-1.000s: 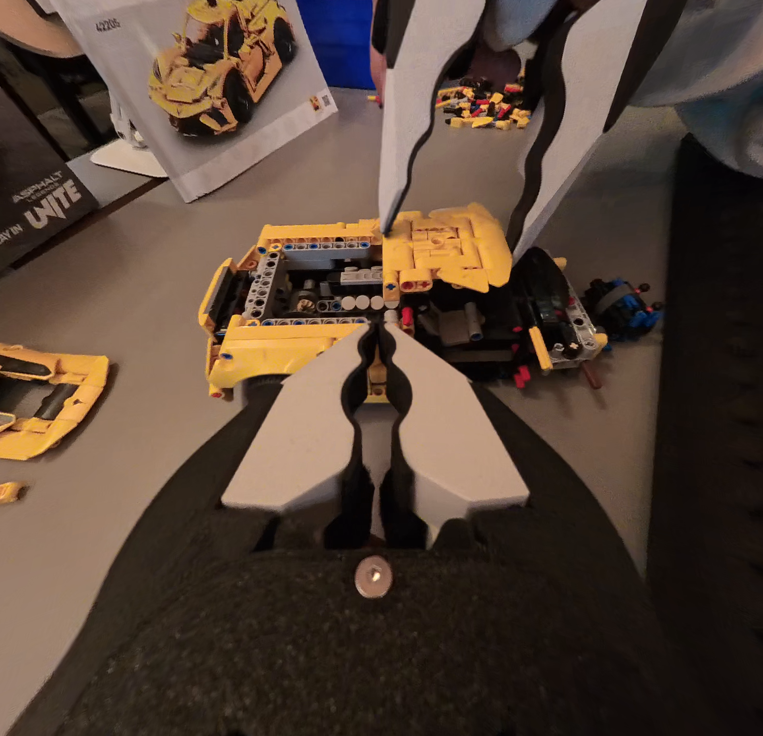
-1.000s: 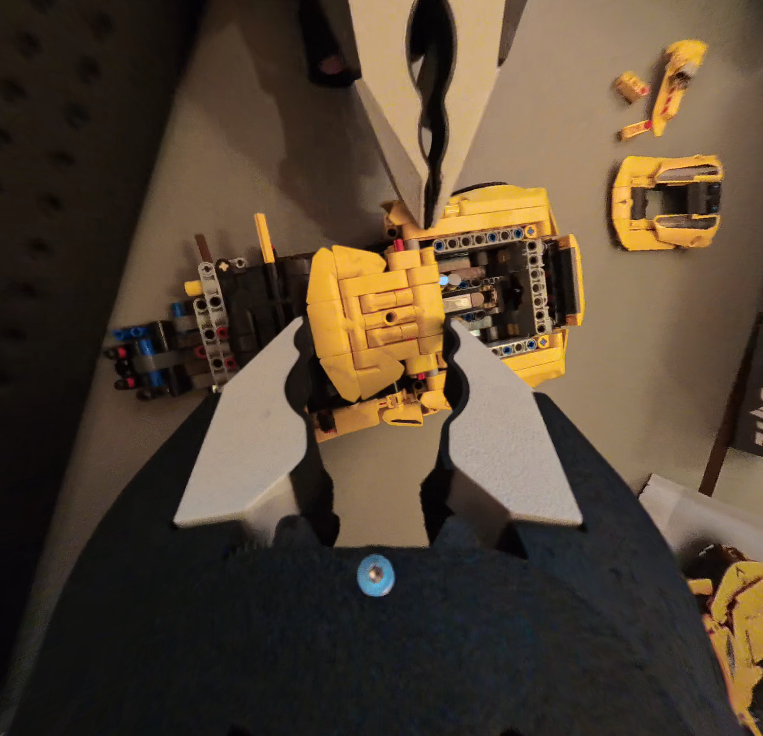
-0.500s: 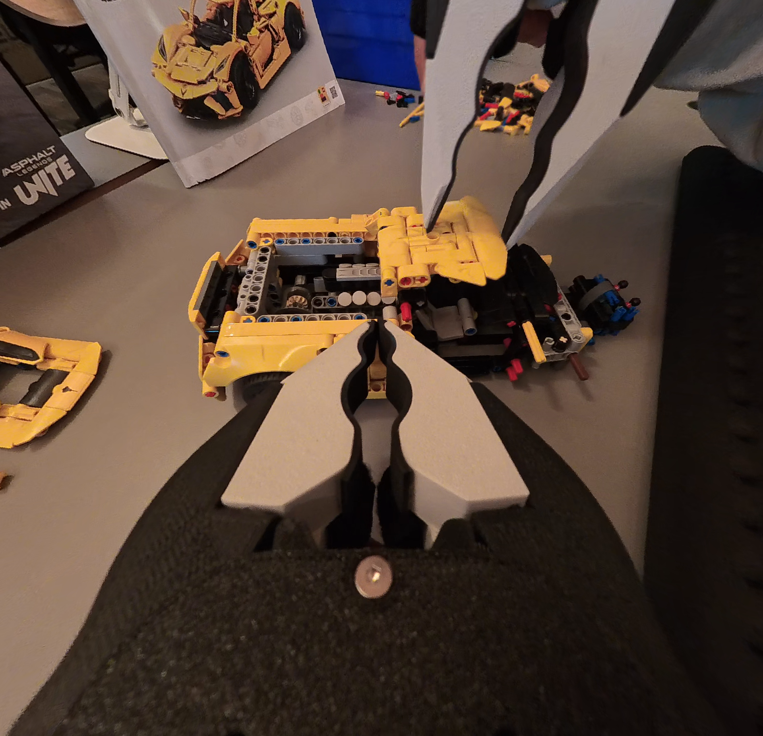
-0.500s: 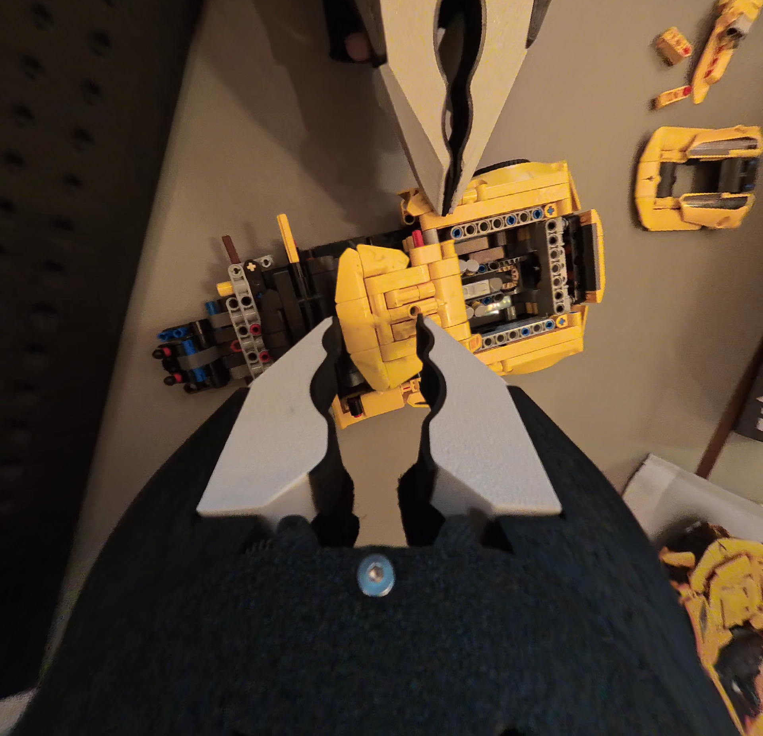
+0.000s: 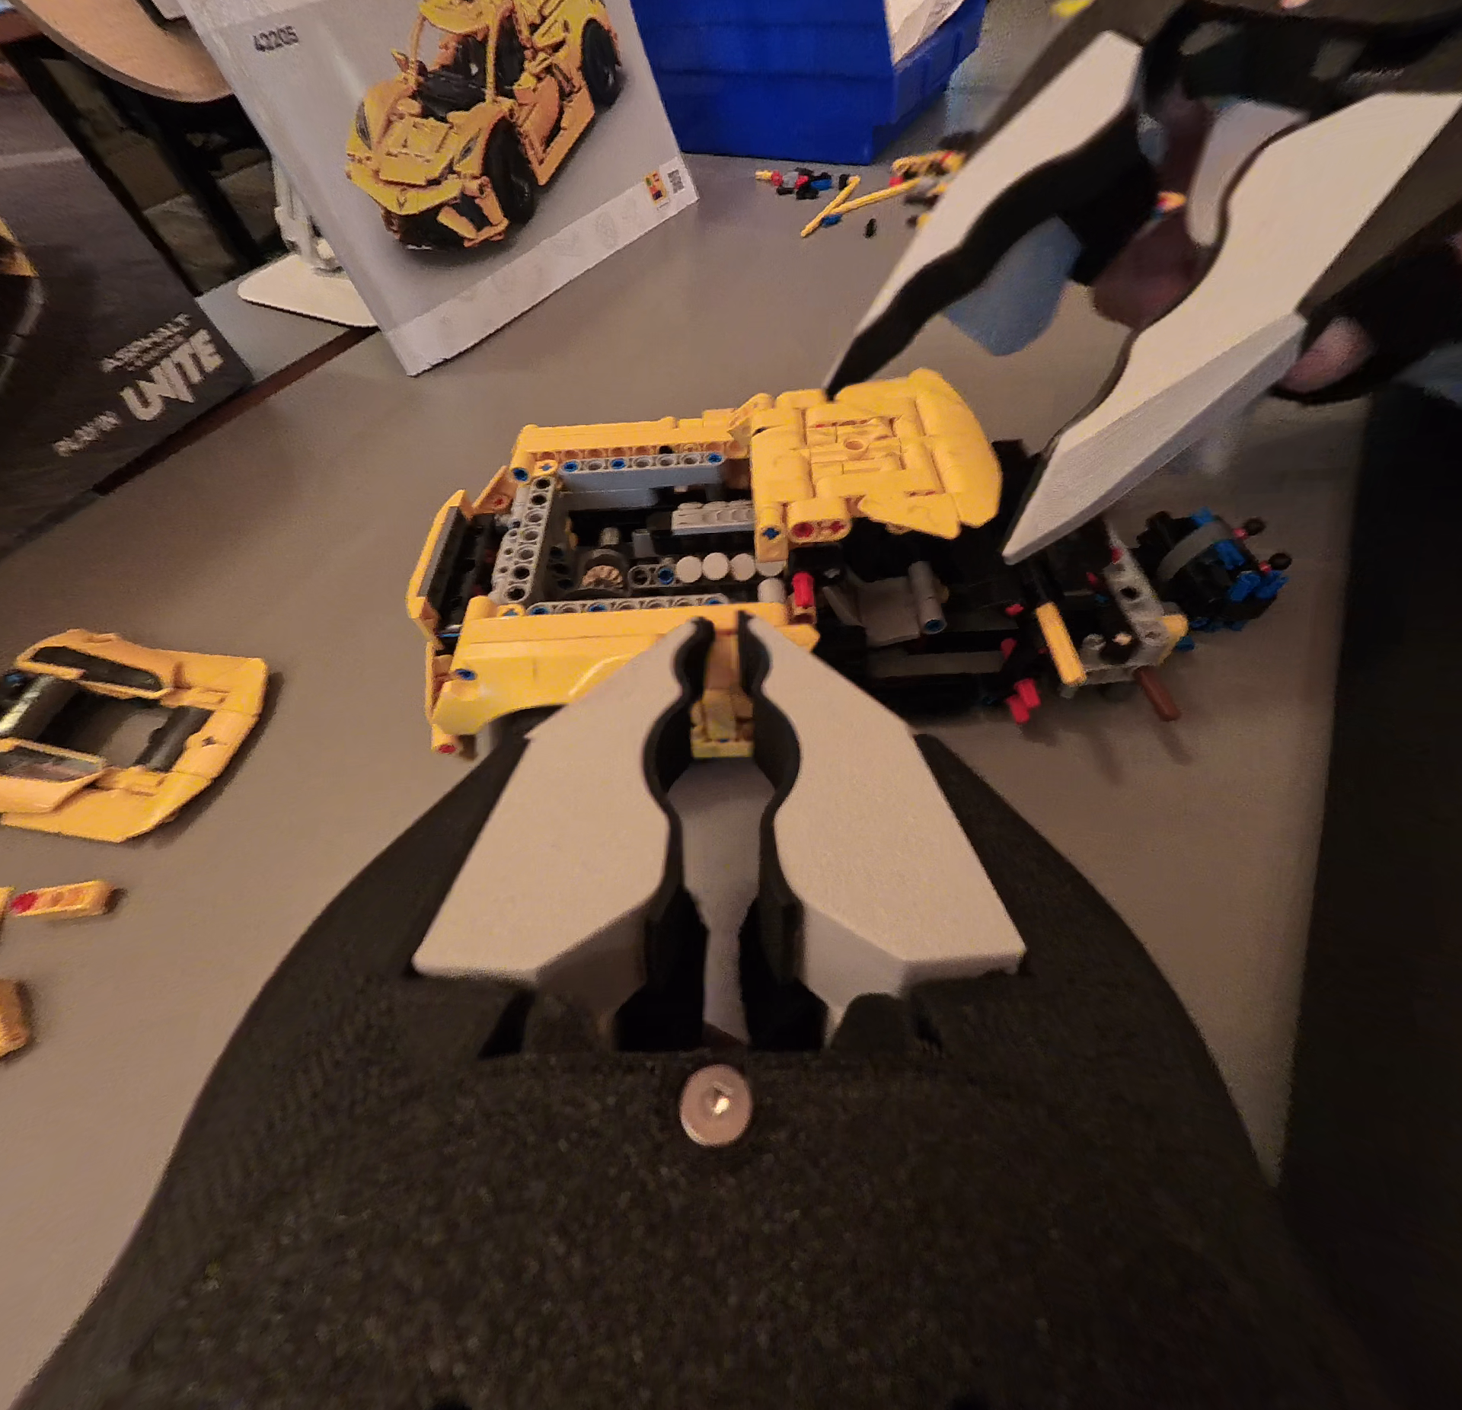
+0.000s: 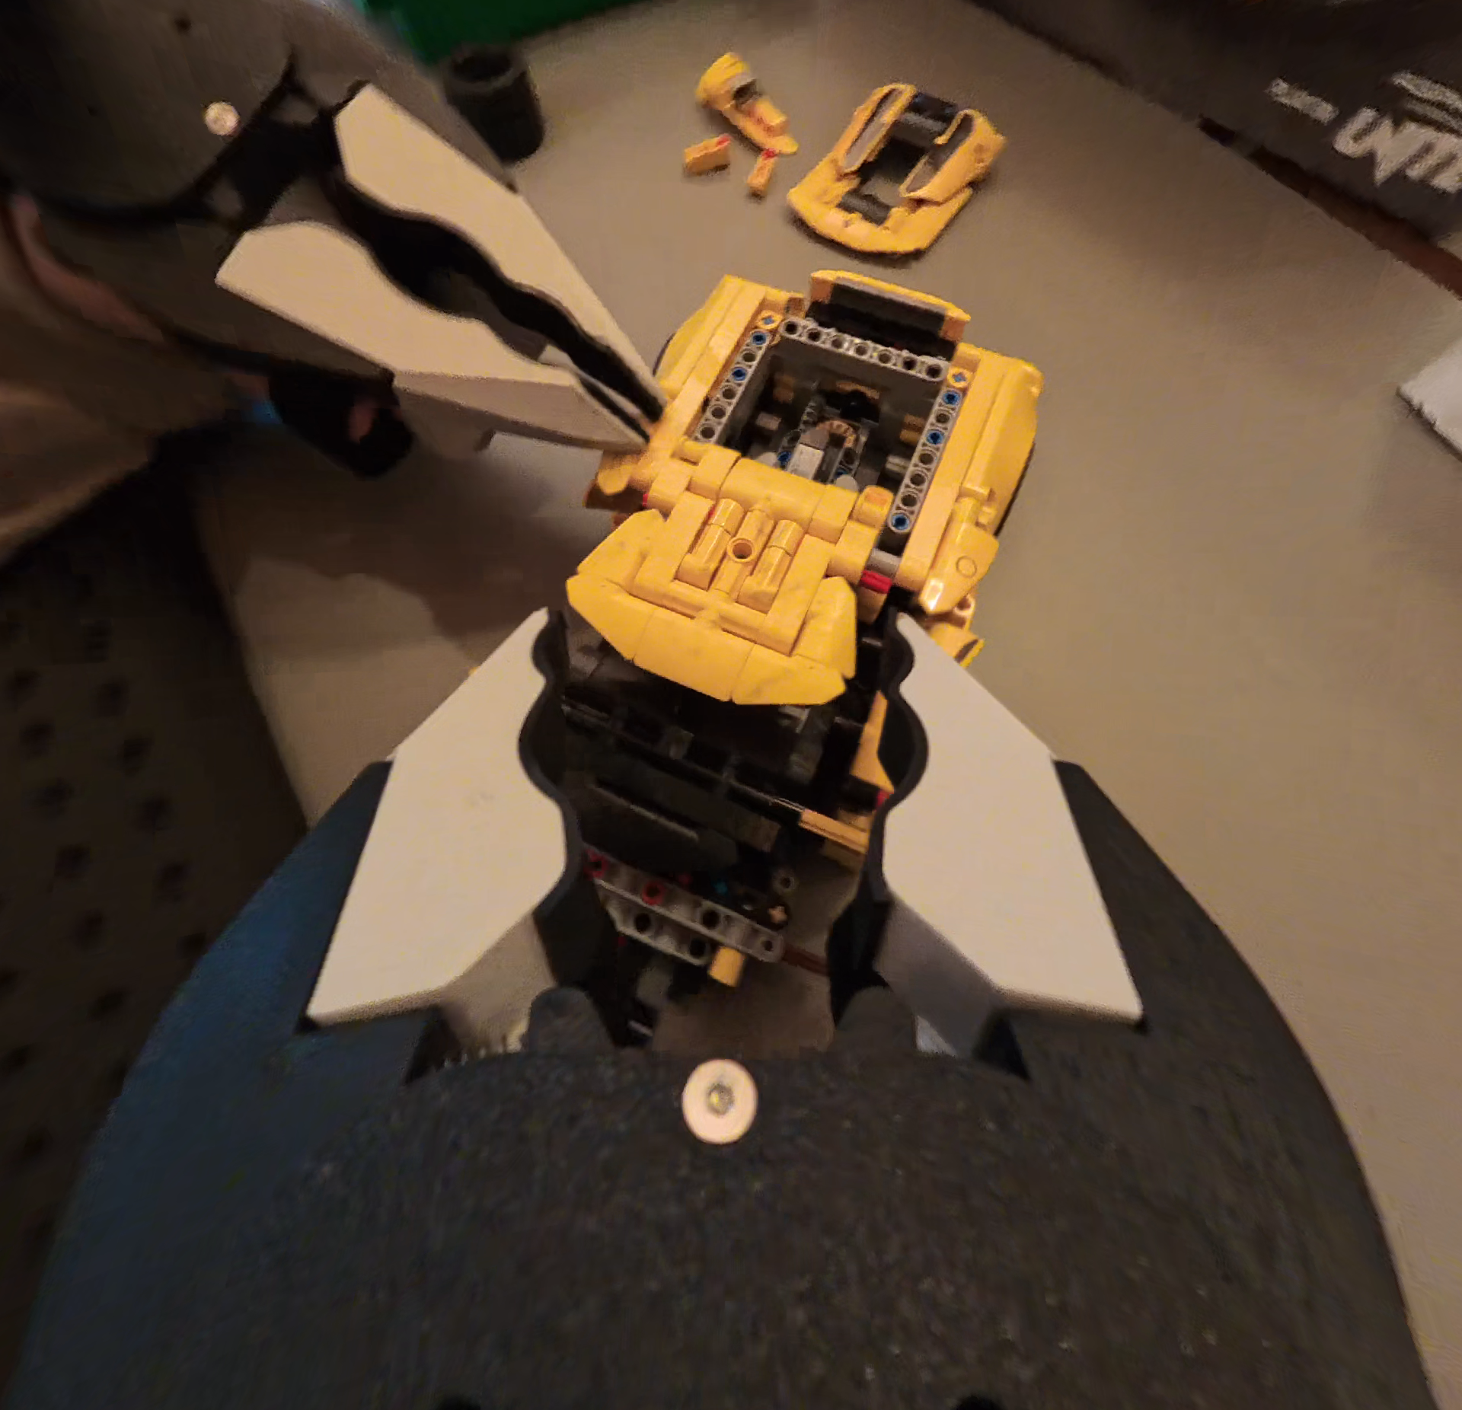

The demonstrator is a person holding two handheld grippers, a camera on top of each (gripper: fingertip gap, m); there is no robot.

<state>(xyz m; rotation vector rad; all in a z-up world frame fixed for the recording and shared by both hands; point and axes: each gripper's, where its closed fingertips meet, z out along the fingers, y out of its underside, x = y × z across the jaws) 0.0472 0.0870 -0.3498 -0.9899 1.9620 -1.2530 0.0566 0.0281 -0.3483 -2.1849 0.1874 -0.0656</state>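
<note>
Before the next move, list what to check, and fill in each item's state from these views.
1. Left gripper has a hold: its fingers are closed on a yellow piece at the near side of the yellow car. Ok.
2. Right gripper is open, with one finger on each side of the yellow roof panel. Ok.
3. Right fingers are touching the panel's edges: cannot tell.
4. Car is sitting flat on the table: ok.
5. Loose yellow shell lies apart from both grippers: ok.
6. Picture is sharp: not ok, both views are blurred.
</note>
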